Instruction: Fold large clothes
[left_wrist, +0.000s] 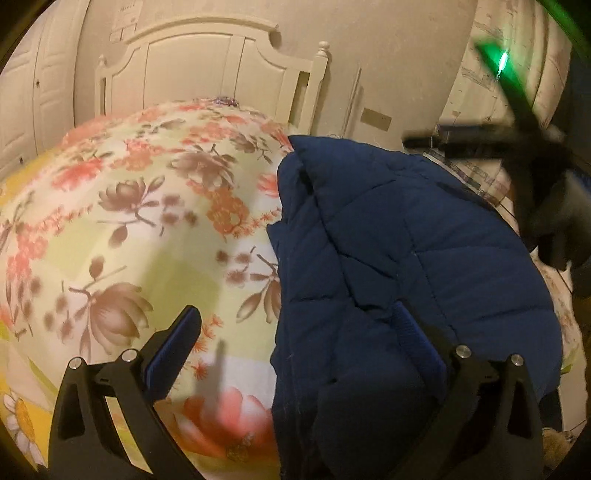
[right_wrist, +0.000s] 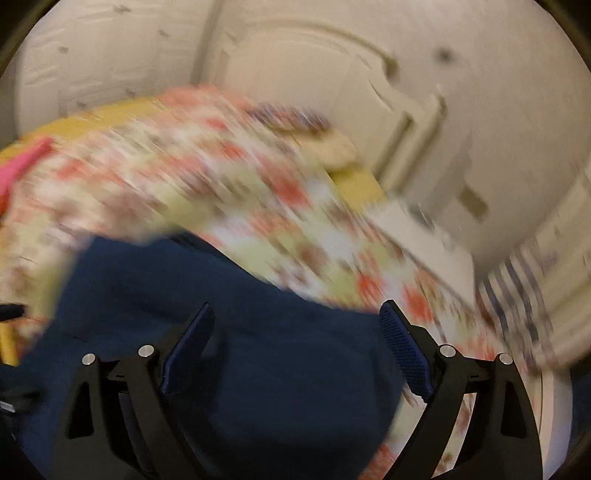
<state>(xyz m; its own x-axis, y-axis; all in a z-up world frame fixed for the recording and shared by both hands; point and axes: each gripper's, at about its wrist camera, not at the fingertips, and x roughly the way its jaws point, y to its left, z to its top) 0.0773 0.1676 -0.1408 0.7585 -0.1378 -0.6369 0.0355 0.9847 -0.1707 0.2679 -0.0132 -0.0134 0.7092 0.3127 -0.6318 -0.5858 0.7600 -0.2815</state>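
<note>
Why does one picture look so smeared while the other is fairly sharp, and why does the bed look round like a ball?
Right wrist view: motion blur streaks the floral bedspread and headboard, though the blue jacket stays readable. Left wrist view: mostly sharp, with warm dim light; only the right gripper, with its green glow, is smeared. Both views: the fisheye lens bulges the bed and darkens the corners.

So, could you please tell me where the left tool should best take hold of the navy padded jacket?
Probably the jacket's long left edge, approached from the bare floral bedspread: that edge lies raised, with open space beside it.
</note>
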